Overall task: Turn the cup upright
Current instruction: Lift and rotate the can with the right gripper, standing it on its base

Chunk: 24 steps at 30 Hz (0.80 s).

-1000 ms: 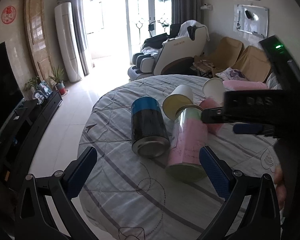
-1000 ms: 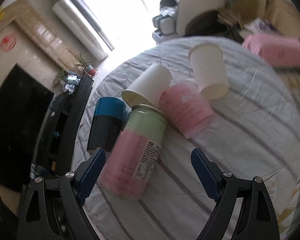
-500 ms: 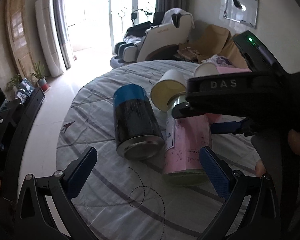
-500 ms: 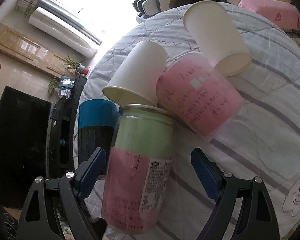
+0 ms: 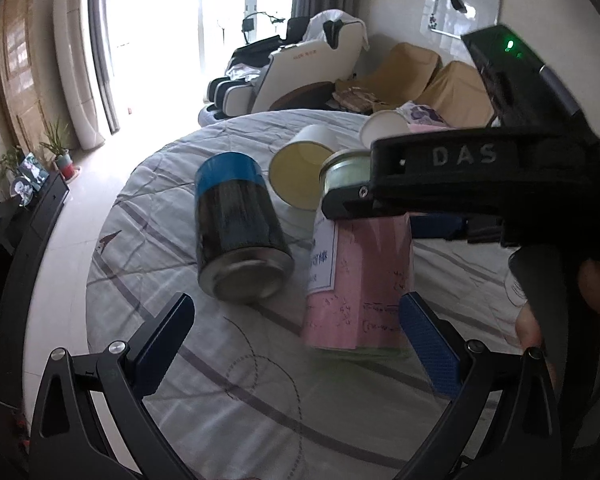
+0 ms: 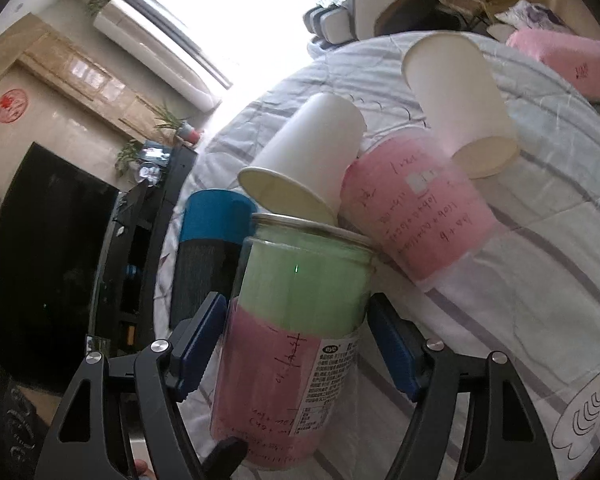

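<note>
A pink and green can-shaped cup [image 6: 296, 336] lies on its side on the bedsheet-covered round table [image 5: 260, 380]. My right gripper [image 6: 296, 340] has its blue pads against both sides of the cup. In the left wrist view the same cup [image 5: 360, 288] sits under my right gripper's black body [image 5: 460, 176]. My left gripper [image 5: 296, 336] is open and empty, just in front of the cup. A black can with a blue band [image 5: 236, 228] lies on its side to the left; it also shows in the right wrist view [image 6: 204, 256].
Two white paper cups [image 6: 308, 160] [image 6: 460, 100] and a pink-wrapped clear cup [image 6: 416, 212] lie on their sides behind the pink and green cup. A pink cushion [image 6: 564, 64] lies at the far right. A TV stand [image 5: 24, 224] stands on the floor to the left.
My right gripper has moved in over the pink and green cup and narrowed its fingers onto the cup's sides. The left gripper stayed open and shifted slightly closer.
</note>
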{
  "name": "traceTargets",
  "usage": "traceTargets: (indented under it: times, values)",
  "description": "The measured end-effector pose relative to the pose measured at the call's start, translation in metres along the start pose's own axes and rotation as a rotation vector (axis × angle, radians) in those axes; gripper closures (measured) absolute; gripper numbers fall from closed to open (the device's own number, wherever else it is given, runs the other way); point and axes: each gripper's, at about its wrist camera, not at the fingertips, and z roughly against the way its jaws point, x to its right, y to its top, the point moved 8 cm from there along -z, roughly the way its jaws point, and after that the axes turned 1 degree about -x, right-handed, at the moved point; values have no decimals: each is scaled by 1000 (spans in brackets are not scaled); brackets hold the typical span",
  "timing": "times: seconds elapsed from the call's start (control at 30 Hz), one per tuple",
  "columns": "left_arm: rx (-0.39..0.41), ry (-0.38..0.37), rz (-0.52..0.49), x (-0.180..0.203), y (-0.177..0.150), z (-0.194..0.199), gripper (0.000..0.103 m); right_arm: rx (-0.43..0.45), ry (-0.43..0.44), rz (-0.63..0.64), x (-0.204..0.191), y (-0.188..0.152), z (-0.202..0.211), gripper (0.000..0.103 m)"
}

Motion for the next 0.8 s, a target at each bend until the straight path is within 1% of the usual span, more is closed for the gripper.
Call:
traceTargets:
  times: [0.07, 0.2, 0.3, 0.37, 0.57, 0.8]
  values:
    - [3, 4, -3, 5, -2, 2, 0, 39, 5, 34, -3, -1, 13, 29]
    - [6, 8, 8, 12, -3, 3, 0, 111, -32, 129, -10, -1, 34, 29]
    - [4, 30, 12, 16, -4, 0, 0, 162, -80, 208, -14, -1, 45, 29]
    - [-5, 29, 10, 20, -6, -3, 0, 192, -121, 265, -16, -3, 50, 29]
    - [-10, 43, 16, 26, -9, -6, 0, 260, -245, 448, -25, -8, 54, 29]
    - [33, 76, 24, 18, -8, 4, 0, 301, -259, 537, -24, -24, 63, 29]
